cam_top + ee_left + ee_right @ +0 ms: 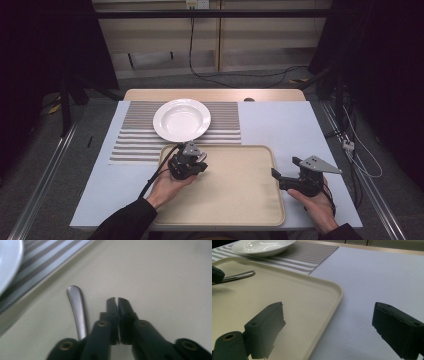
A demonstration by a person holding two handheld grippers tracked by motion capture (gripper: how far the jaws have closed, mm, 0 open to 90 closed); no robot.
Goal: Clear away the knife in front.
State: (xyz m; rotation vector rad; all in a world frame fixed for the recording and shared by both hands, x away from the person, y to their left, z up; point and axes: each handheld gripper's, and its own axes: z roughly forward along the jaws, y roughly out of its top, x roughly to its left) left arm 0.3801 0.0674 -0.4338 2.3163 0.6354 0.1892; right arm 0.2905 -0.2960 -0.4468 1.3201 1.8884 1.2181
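Left gripper [117,300] closed, nothing between the pads; the metal handle [77,310] beside it is cut off below. Right gripper [329,325] spread wide over the tray [337,297] edge

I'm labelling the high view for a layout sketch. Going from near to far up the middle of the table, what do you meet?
Beige plastic tray → grey-and-white striped placemat → round white ceramic plate → bare wooden strip of the table's far edge.
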